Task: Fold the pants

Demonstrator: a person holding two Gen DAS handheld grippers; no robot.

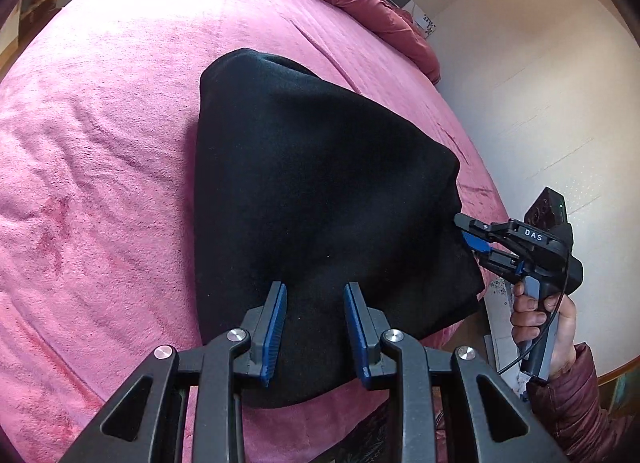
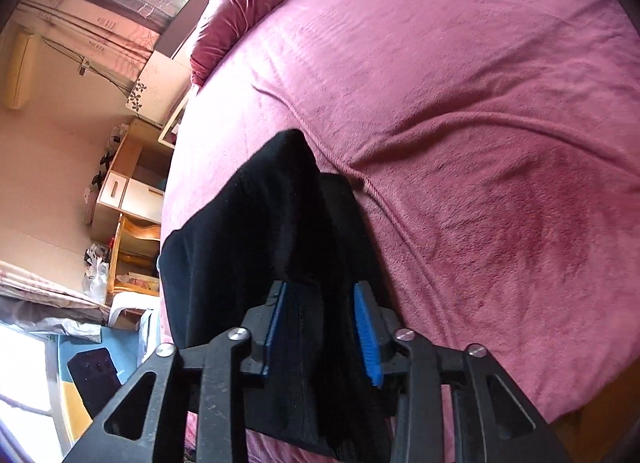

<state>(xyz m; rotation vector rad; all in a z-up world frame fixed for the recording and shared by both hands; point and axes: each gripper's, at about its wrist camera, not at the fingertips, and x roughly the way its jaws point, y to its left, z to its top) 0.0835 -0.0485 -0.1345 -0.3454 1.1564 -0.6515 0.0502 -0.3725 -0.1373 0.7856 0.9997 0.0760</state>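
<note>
Left claw hovering spread over the near edge of the black pants, pads apparently clear of the cloth. Lying folded, lower centre of frame, on the pink bed. Pressing the fold flat and squaring edges probably best now. Right claw parted around a cloth ridge, seemingly not pinching.

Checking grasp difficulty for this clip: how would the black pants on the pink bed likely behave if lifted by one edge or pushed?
The black pants would probably droop, not hold shape: a fold of cloth sags between the right tongs. Pushed, they would likely bunch rather than slide, since the pink blanket looks plush. The folded stack looks thick, so possibly bulky for open tongs.
</note>
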